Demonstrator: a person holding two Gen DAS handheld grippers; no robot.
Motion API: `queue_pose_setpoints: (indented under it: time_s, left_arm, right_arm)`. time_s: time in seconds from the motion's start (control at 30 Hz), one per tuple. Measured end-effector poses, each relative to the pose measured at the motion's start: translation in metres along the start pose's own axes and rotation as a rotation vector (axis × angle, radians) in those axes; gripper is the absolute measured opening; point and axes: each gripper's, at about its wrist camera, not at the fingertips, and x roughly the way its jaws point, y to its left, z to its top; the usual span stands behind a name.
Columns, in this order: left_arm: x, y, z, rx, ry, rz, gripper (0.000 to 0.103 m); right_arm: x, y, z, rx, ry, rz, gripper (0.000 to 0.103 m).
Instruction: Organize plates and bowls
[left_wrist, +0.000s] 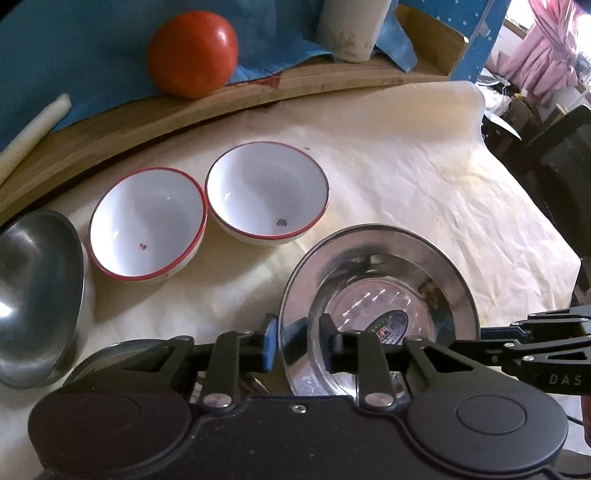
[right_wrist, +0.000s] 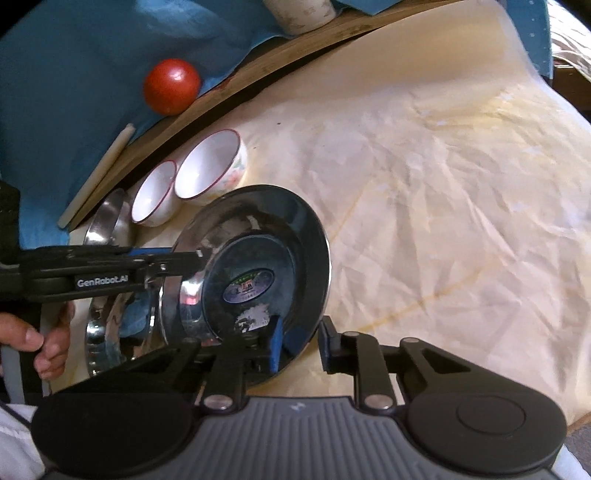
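**Gripping a steel plate at both rims**

Clamped from two sides, a steel plate (left_wrist: 380, 295) with a label at its centre is held tilted over the cream cloth (left_wrist: 424, 177). Its left rim is pinched by the left gripper (left_wrist: 299, 345), whose jaws stand narrow, one blue pad outside the rim and the other finger inside the dish. In the right wrist view, the plate's near rim (right_wrist: 258, 258) is likewise pinched by the right gripper (right_wrist: 301, 345), jaws narrow, one blue pad on the inner face and the other finger behind the rim. More steel dishes (right_wrist: 110, 332) are seen beneath and beside the plate; whether it touches them cannot be told. Just beyond the plate, two white bowls (left_wrist: 147, 221) (left_wrist: 267, 190) with red rims are set side by side, rims nearly touching, and a steel bowl (left_wrist: 37, 295) lies to their left. Farther back, a wooden board (left_wrist: 258, 92) carries a blue cloth (left_wrist: 92, 55), a tomato (left_wrist: 192, 53), a pale stick (left_wrist: 33, 129) and a white cup (left_wrist: 351, 29). Fingers of a hand (right_wrist: 48, 343) are seen on the left gripper's handle.
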Motion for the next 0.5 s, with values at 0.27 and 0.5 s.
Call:
queue_pose_setpoints:
  time_s: [0.27, 0.5]
  left_arm:
    - [-0.011, -0.006, 0.003, -0.046, -0.028, -0.003, 0.02]
    - [-0.026, -0.006, 0.005, -0.092, -0.064, 0.01, 0.02]
  right_arm:
    - [-0.013, 0.001, 0.001, -0.026, -0.043, -0.039, 0.021]
    - [-0.018, 0.008, 0.007, -0.062, -0.063, -0.043, 0.021]
